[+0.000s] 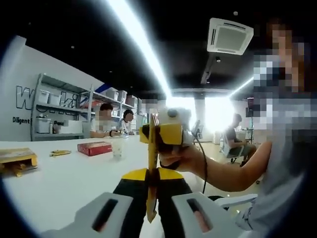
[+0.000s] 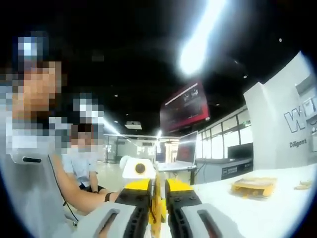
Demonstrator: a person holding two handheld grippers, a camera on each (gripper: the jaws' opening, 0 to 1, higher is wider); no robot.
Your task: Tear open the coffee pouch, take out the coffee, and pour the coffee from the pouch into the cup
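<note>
Above the white table (image 1: 59, 183), both grippers (image 1: 151, 208) (image 2: 157, 218) pinch the yellow coffee pouch (image 1: 152, 168); next, pull apart to tear it.

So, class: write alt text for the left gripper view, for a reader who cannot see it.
The left gripper and the right gripper, held in a person's hand, both pinch a thin yellow coffee pouch standing edge-on above a white table. Further back on the table sit a clear cup, a red box and a yellow tray.
</note>
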